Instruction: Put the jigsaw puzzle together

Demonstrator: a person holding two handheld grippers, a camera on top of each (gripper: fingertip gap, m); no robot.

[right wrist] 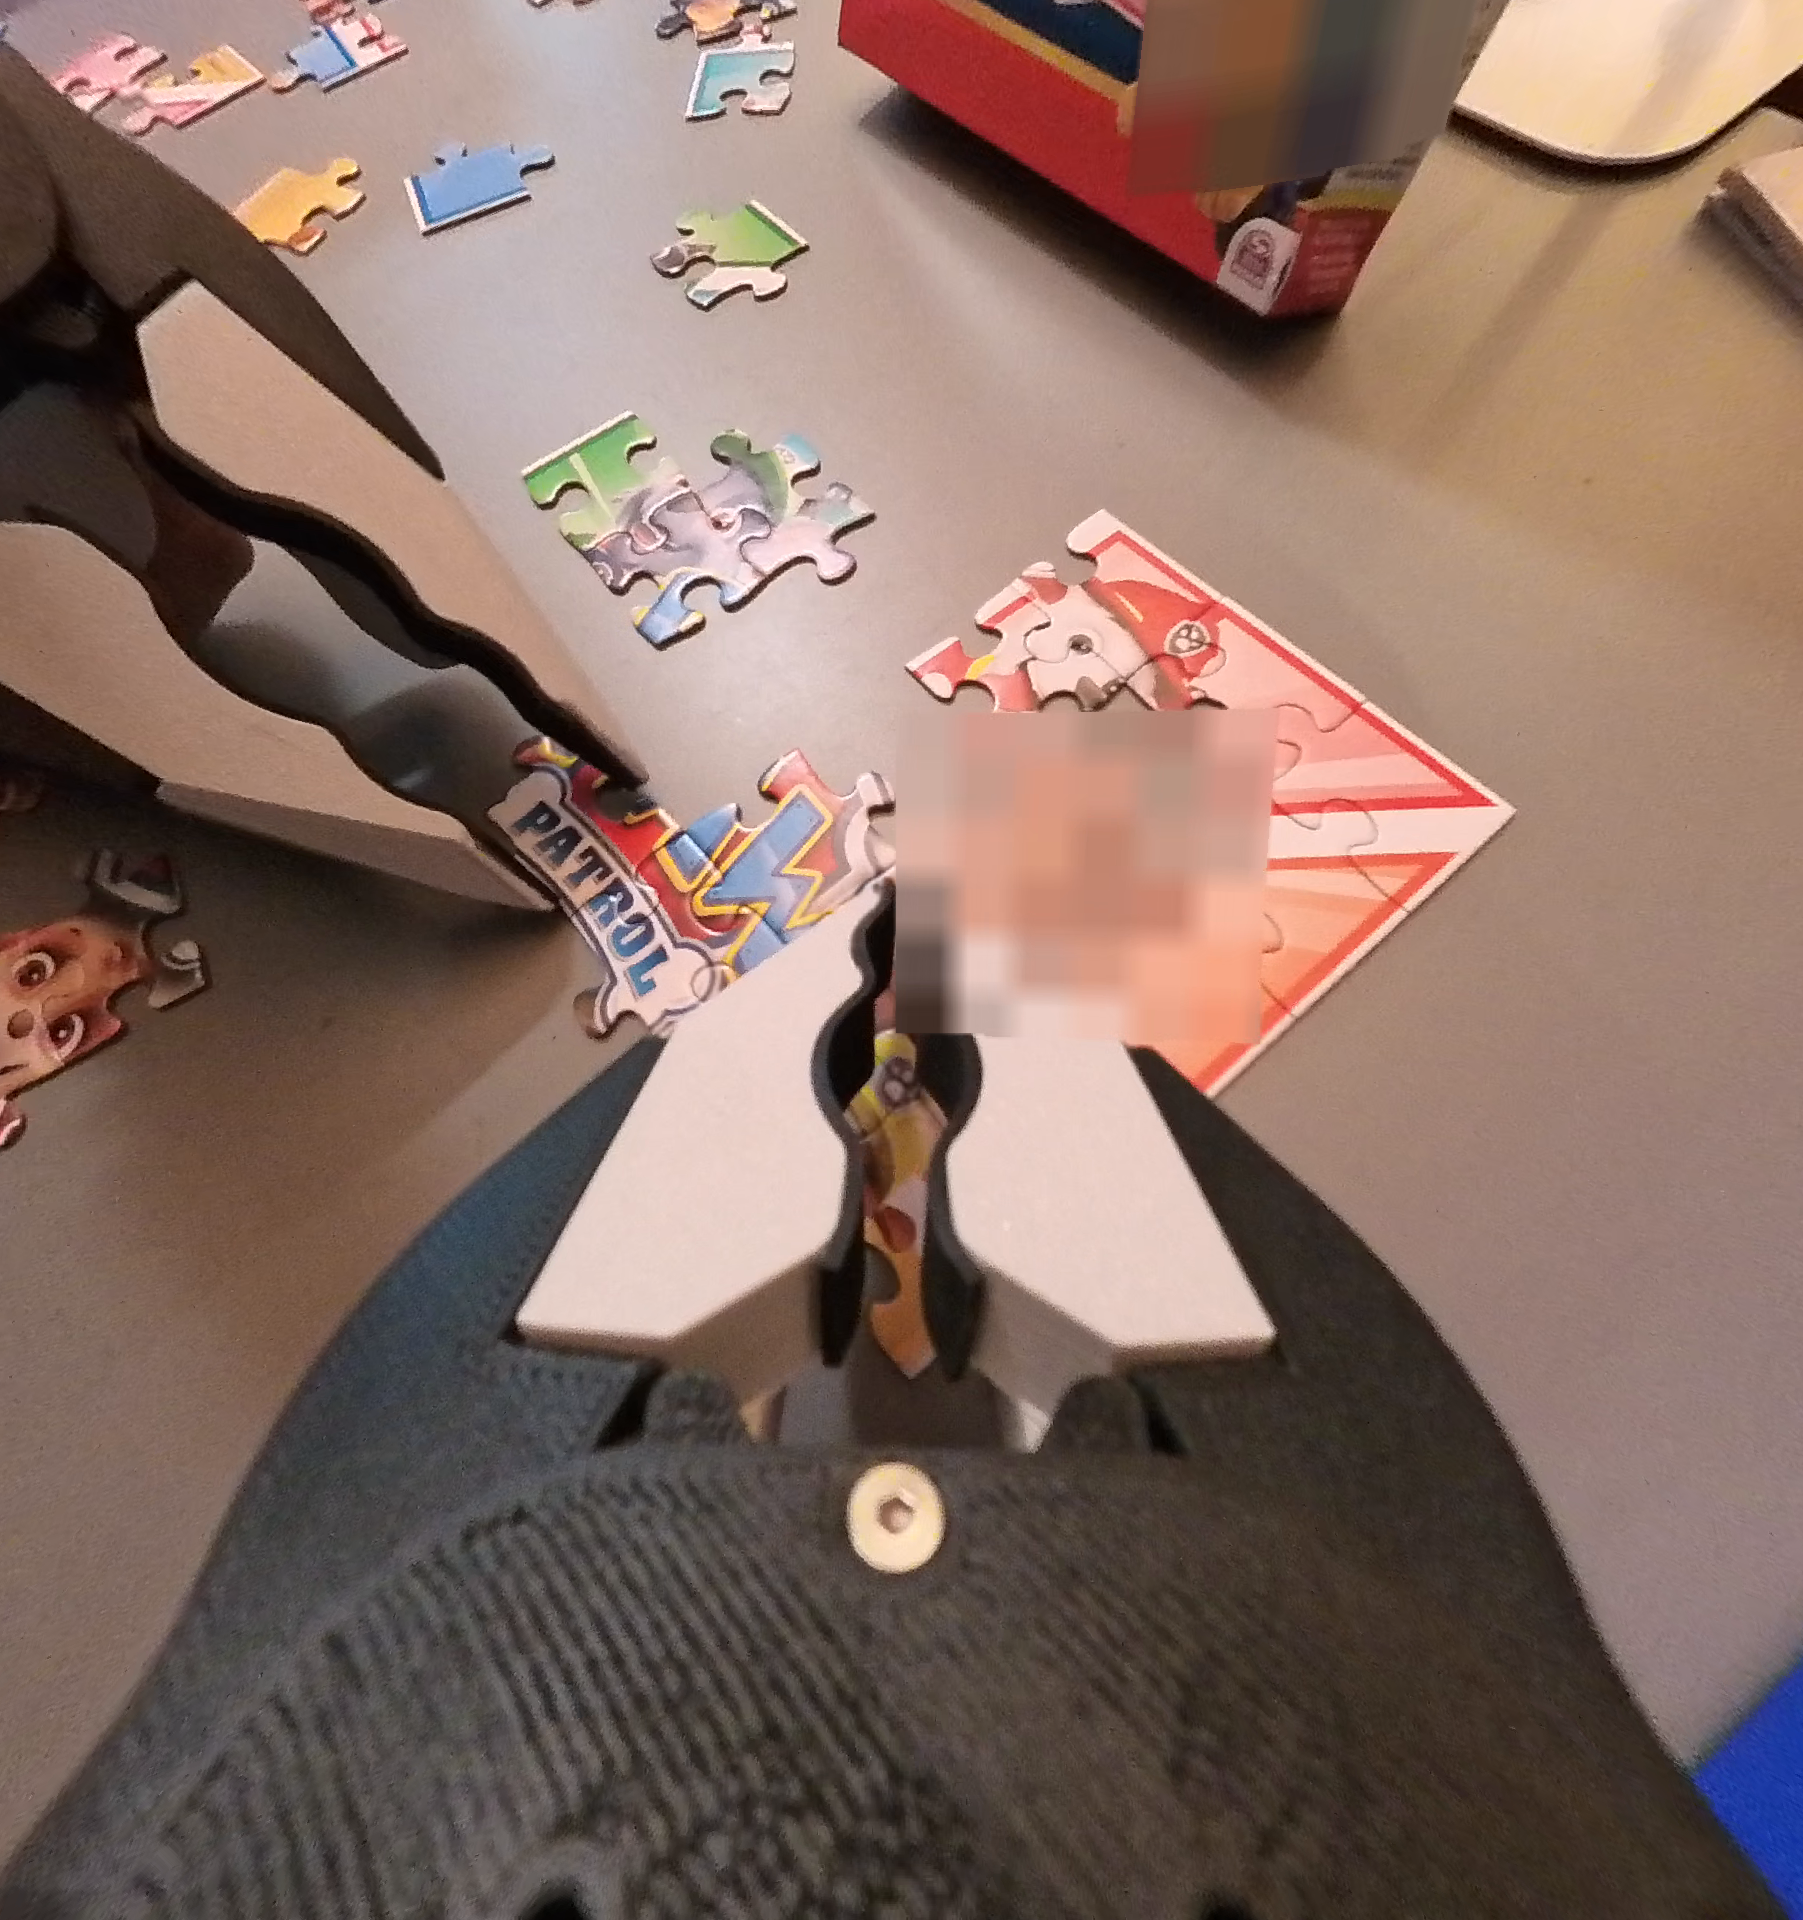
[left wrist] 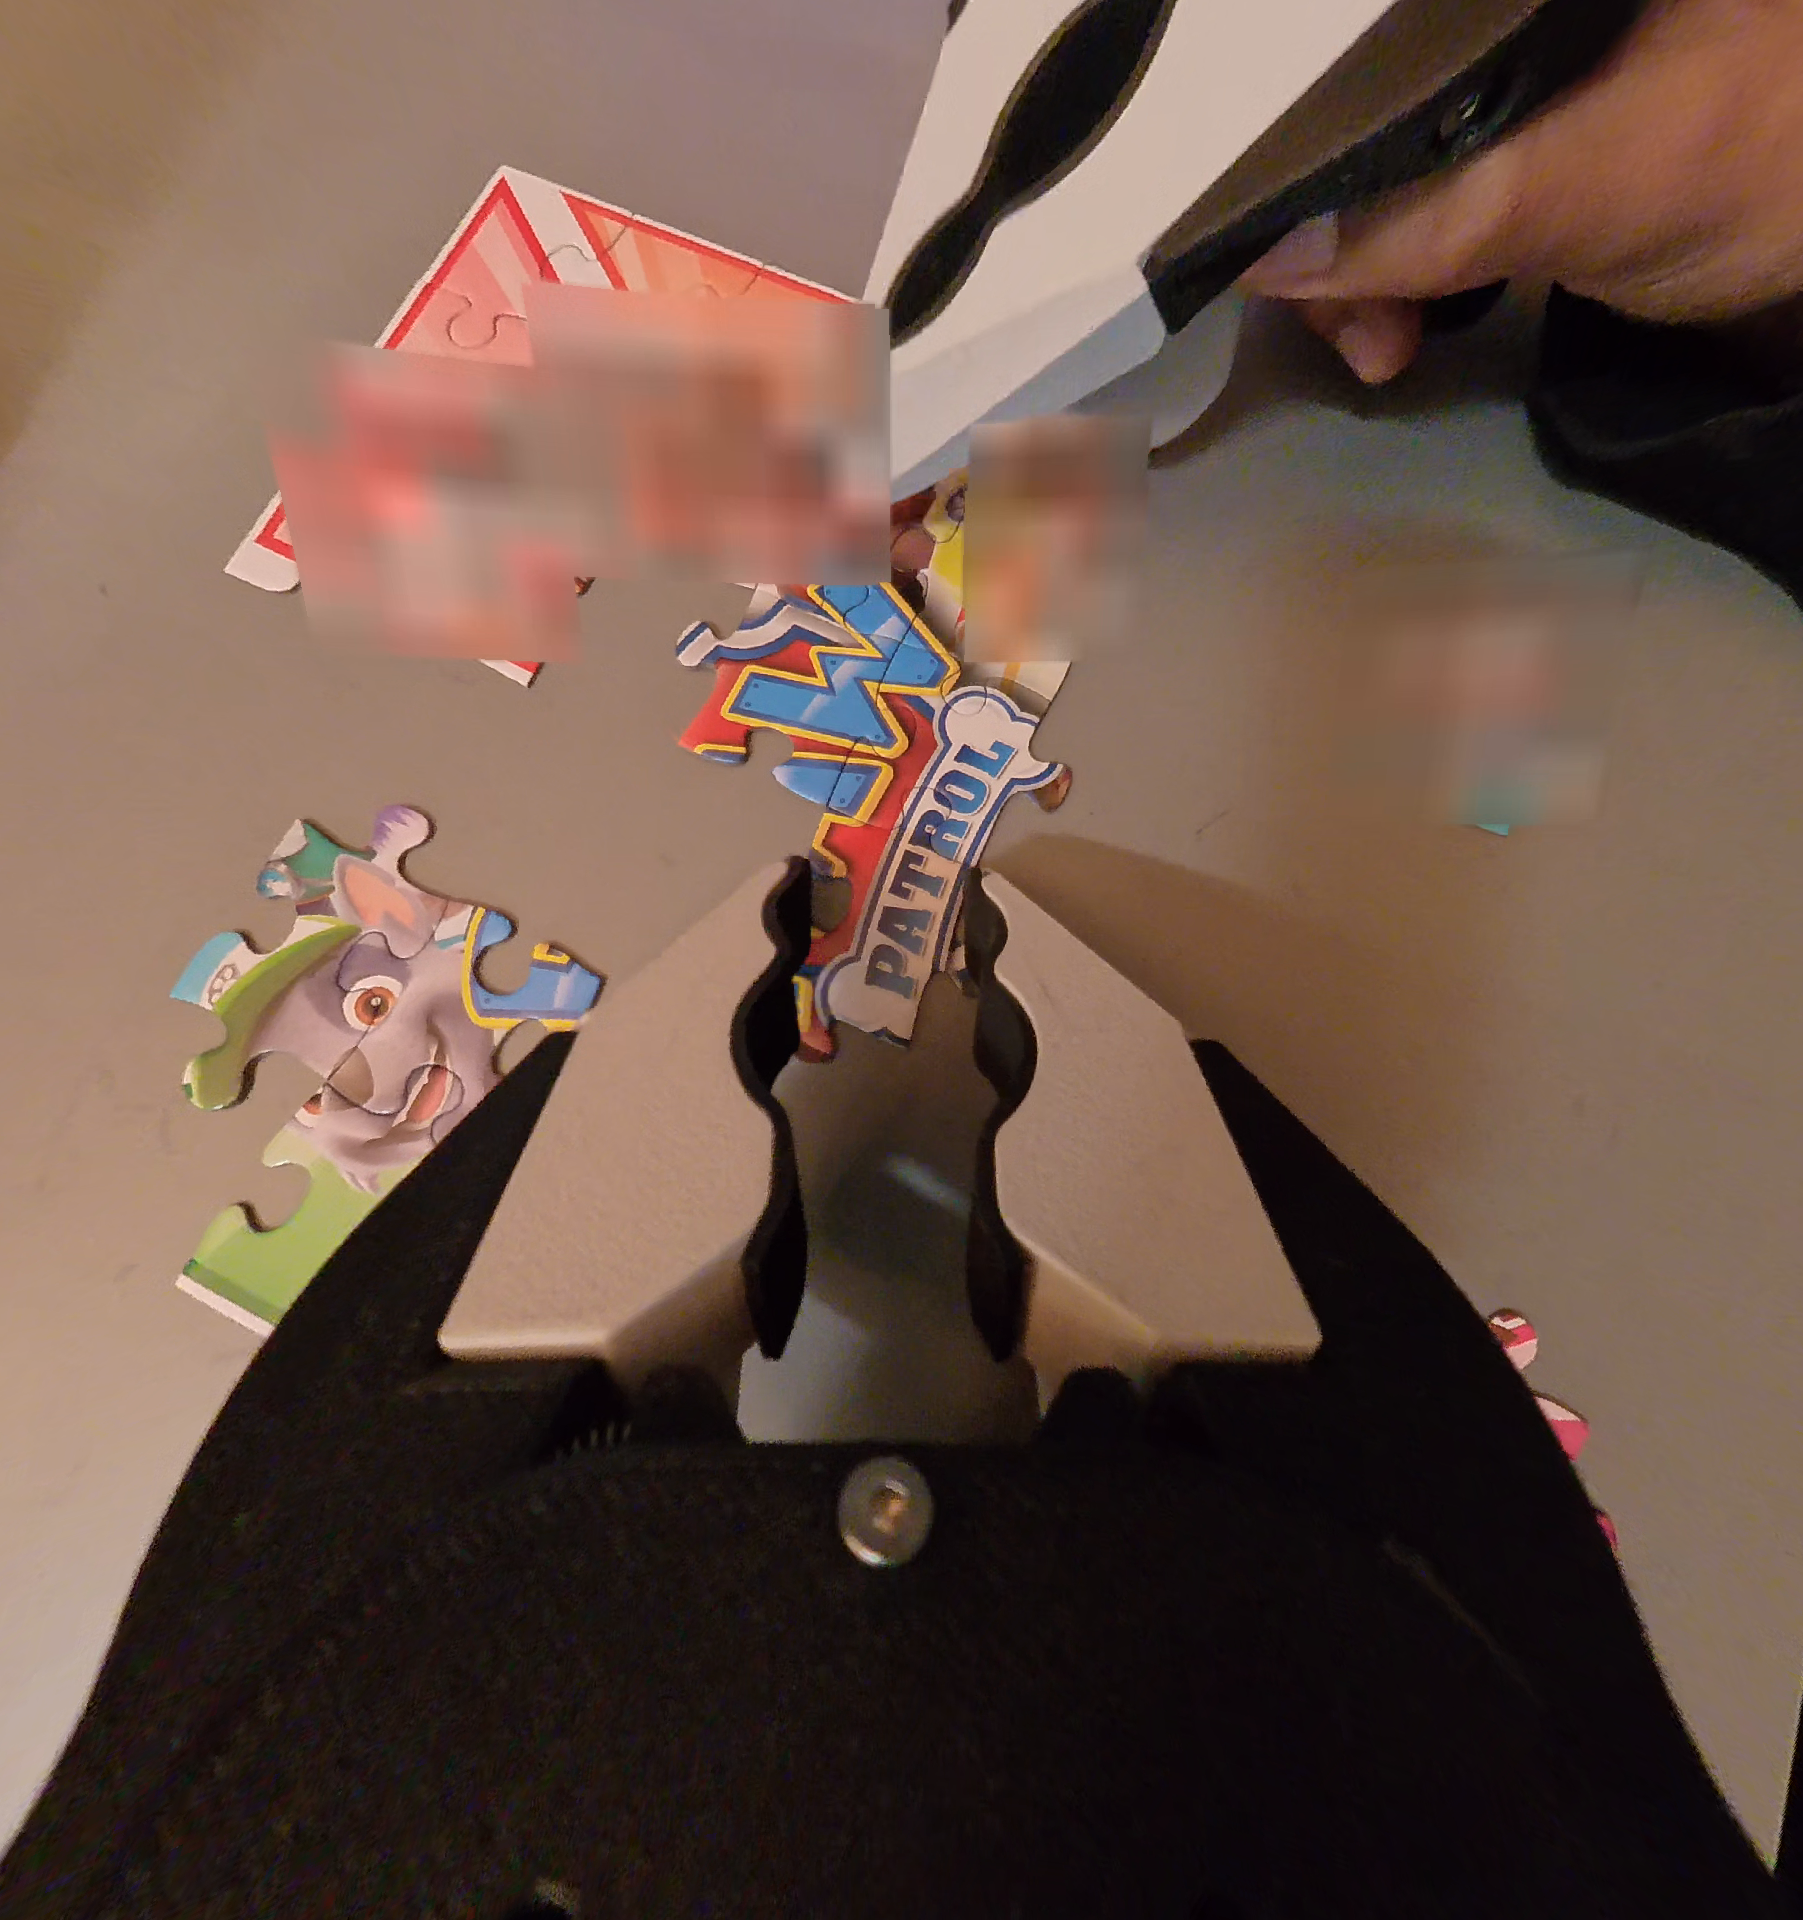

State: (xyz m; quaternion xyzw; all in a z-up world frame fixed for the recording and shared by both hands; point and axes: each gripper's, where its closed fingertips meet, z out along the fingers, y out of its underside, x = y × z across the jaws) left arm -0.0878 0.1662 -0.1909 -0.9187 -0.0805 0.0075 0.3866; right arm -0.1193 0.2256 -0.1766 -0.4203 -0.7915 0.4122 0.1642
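My left gripper is part open. Its pads straddle the near end of a joined puzzle section with a red, blue and white emblem that lies flat on the grey table. The right wrist view shows the same gripper with its tips at that end of the section. My right gripper is shut. Its tips point down at the far end of the same section, over a yellow piece, and a blurred patch partly hides them. It also shows in the left wrist view, held by a hand.
A red-bordered assembled corner lies just beyond the emblem section. A grey-dog cluster and pink pup pieces lie to the sides. Several loose pieces and a red box are farther back. The left gripper's tips are roughly 8 cm from the right gripper's. The right tips stand about 5 cm off the yellow piece.
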